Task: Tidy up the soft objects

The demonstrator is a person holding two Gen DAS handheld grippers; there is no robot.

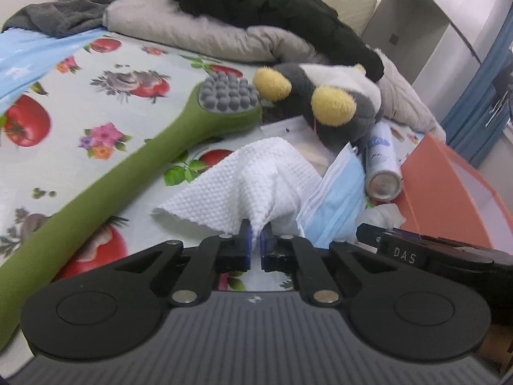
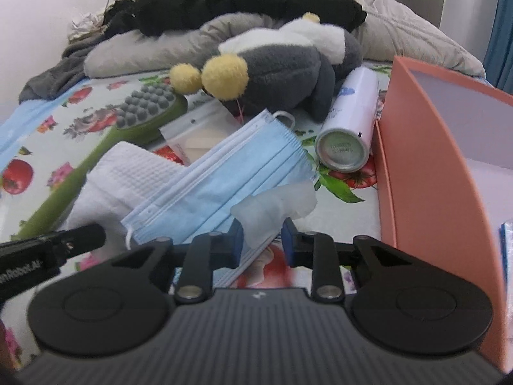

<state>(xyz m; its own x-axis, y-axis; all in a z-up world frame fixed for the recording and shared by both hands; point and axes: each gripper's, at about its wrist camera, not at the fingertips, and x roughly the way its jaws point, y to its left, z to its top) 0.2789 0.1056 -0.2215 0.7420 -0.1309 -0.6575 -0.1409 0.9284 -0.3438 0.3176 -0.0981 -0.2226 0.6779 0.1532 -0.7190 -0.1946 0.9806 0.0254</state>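
Observation:
My left gripper is shut on the near corner of a white embossed paper towel, which fans out above the pads over the flowered bedsheet. My right gripper has its blue pads pinching a small white tissue wad. The wad rests on the edge of a blue face mask. The towel lies left of the mask. A grey, white and yellow plush toy lies further back.
A green long-handled massage brush lies diagonally at left. A white spray can lies beside an open orange box on the right. Grey pillows and black clothing are heaped at the head of the bed.

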